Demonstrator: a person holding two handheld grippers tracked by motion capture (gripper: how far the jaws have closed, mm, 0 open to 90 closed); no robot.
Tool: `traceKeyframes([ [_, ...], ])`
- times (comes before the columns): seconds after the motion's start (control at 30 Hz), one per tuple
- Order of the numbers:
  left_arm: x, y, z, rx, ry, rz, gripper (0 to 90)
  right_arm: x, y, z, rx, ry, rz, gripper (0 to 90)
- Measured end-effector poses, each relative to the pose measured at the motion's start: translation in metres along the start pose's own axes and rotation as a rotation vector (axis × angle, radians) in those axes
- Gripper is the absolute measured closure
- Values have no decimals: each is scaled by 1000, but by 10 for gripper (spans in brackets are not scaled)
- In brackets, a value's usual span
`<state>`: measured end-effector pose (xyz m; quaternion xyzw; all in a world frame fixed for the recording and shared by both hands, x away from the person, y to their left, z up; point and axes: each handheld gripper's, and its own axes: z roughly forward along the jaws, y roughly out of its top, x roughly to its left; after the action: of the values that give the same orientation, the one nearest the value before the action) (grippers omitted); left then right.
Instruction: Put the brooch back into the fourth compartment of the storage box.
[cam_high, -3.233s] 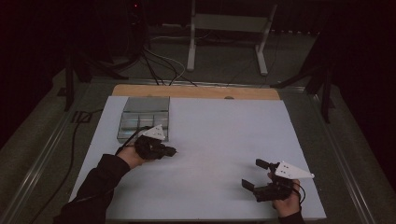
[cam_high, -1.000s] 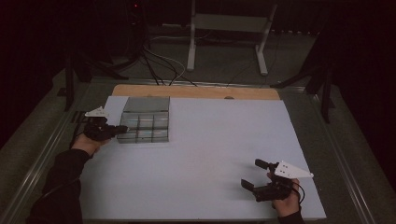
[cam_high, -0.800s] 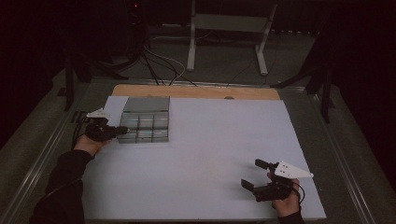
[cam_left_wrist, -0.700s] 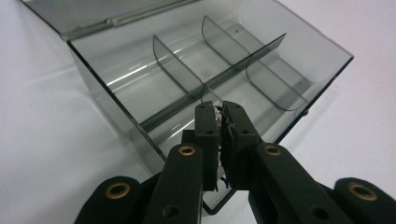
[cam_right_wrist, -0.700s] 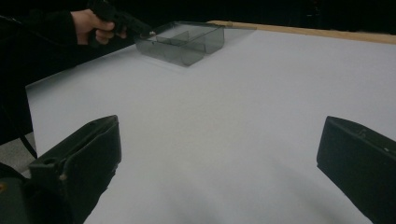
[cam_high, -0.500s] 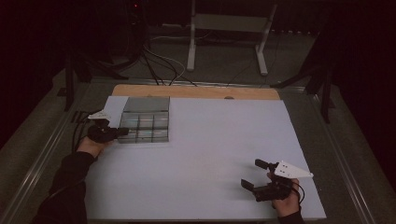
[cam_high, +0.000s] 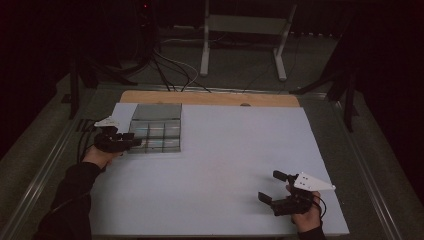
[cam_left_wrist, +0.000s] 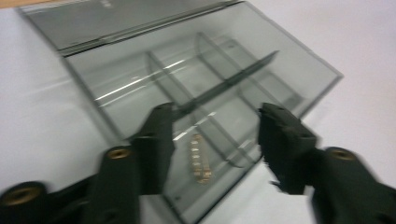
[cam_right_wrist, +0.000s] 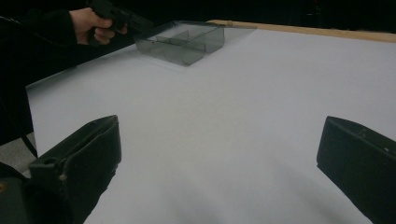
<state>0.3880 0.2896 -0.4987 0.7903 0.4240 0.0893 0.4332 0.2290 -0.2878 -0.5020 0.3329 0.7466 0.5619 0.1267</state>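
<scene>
The left claw (cam_left_wrist: 215, 140) has just been opening, released, over the clear divided box (cam_left_wrist: 196, 84) at the worktop's (cam_high: 225, 165) far left; a small brass piece (cam_left_wrist: 200, 158) lies in a near compartment. The right claw (cam_high: 274, 186) rests released, well apart.

In the left gripper view we see the compartment box (cam_left_wrist: 196, 93) blurred, its near corner cut off by the bottom edge. A small brass piece (cam_left_wrist: 200, 158) lies in a near compartment; we cannot tell what it is. From above, that piece is too small to make out.
</scene>
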Motion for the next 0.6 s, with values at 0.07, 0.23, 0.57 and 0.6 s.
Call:
traceKeyframes([
  [0.07, -3, 2, -1, 2, 6, 3, 391, 0, 0, 0, 1, -1, 0, 0],
  [0.23, -6, 6, -5, -7, 14, -24, 213, 0, 0, 0, 3, -1, -2, 0],
  [0.57, -24, 11, -12, -34, -33, 22, 12, -1, 0, -1, -1, -5, 4, 0],
  [0.6, -26, 12, -13, -35, -38, 29, 12, -1, 0, -1, -1, -5, 4, 0],
])
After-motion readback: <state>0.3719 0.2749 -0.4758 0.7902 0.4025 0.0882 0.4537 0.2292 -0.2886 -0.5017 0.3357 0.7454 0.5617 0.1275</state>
